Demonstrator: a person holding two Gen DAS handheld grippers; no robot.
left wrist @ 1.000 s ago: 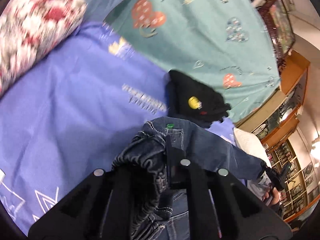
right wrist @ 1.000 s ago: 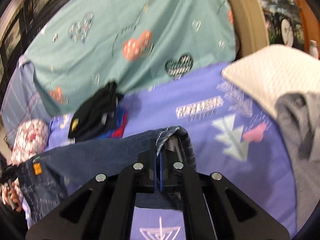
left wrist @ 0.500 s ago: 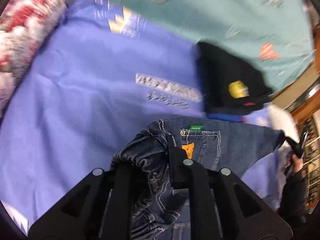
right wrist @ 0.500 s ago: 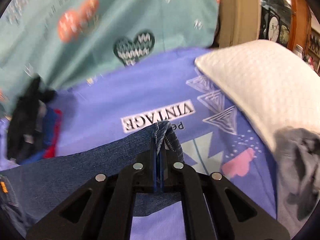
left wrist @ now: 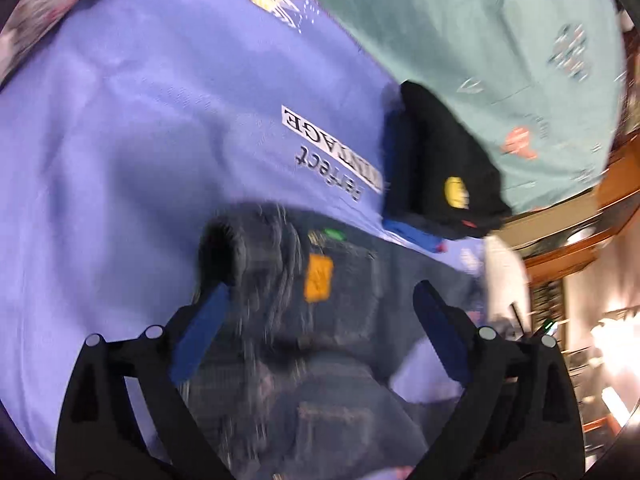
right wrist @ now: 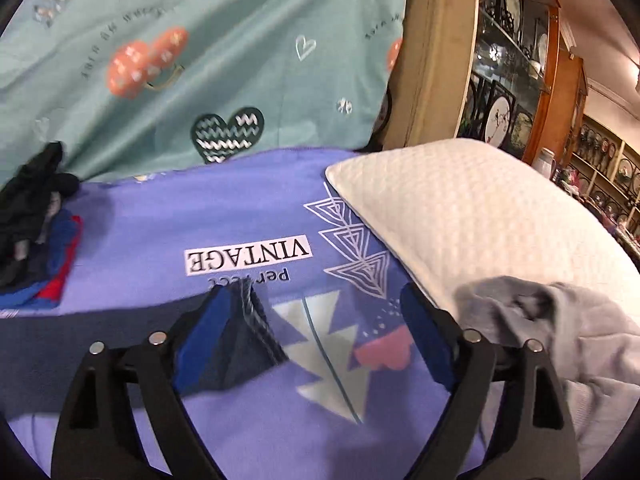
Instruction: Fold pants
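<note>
Dark blue jeans (left wrist: 320, 320) with an orange patch and a green tag lie on the purple bedsheet (left wrist: 140, 140). In the left wrist view my left gripper (left wrist: 320, 300) is open, its blue pads on either side of the waistband end, which looks blurred. In the right wrist view my right gripper (right wrist: 316, 308) is open; the hem of the jeans leg (right wrist: 244, 336) lies by the left pad (right wrist: 204, 332), free of the jaws, on the bedsheet (right wrist: 248, 208).
A stack of folded dark clothes (left wrist: 440, 168) lies beyond the jeans; it also shows in the right wrist view (right wrist: 32, 216). A white pillow (right wrist: 460, 216) and a grey garment (right wrist: 560, 340) lie at the right. A teal blanket (right wrist: 220, 48) covers the back.
Both grippers have opened and let go of the jeans, which now lie on the sheet. Both were shut on the denim half a second ago and moved lower toward the bed.
</note>
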